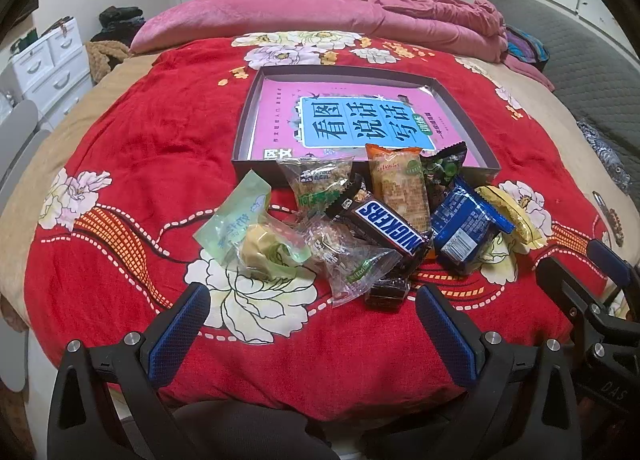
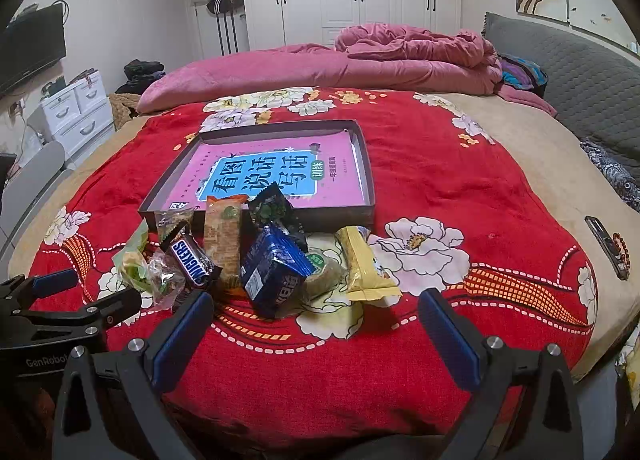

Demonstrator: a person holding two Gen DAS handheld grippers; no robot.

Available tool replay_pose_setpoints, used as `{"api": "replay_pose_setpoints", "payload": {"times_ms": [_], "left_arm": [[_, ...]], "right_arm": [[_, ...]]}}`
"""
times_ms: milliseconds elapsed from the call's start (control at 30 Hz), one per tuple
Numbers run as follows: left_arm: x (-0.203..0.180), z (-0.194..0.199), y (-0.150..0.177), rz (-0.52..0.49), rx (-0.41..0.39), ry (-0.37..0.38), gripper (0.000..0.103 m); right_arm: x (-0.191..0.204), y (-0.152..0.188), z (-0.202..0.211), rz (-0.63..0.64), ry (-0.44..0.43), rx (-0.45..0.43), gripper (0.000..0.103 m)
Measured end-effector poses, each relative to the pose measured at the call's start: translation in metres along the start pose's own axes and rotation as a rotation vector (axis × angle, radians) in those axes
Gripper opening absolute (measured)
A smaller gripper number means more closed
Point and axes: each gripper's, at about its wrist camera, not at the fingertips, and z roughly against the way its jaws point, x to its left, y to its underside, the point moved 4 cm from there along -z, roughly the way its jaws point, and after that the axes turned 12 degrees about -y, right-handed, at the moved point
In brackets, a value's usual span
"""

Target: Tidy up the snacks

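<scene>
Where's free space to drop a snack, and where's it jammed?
Free: most of the box tray, whose floor is a pink book cover; only the orange packet and dark green packet lean over its near wall. Also free: the red blanket right of the tray and beyond the yellow packet. Jammed: the pile around the Snickers bar.

**Readable print among the snacks**

"SNICKERS" runs in blue letters on the brown chocolate bar [image 1: 384, 229]. The pink book [image 1: 352, 122] in the box shows large Chinese characters, 看图说话写话. "GenRobot" marks the left gripper [image 2: 86, 290] body; "DAS" marks the right gripper [image 1: 582, 266].
</scene>
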Motion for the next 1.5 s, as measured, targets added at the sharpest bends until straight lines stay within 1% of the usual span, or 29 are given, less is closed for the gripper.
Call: {"api": "replay_pose_setpoints", "payload": {"times_ms": [1033,1333,1400,1500], "left_arm": [[0.0,-0.002,-0.001,0.002,0.009,0.013,0.102],[0.023,-0.011,-0.007,0.081,0.042,0.034,0.102],[0.033,-0.015,-0.009,0.112,0.056,0.03,0.102],[0.047,-0.025,-0.011,0.175,0.098,0.041,0.102]], "right_arm": [[-0.003,0.0,-0.002,-0.014,0.005,0.011,0.103],[-0.01,-0.004,-0.006,-0.044,-0.001,0.002,0.103],[-0.011,-0.005,-0.007,-0.049,0.0,0.001,0.103],[-0.015,-0.007,-0.008,-0.056,0.005,-0.005,0.103]]}}
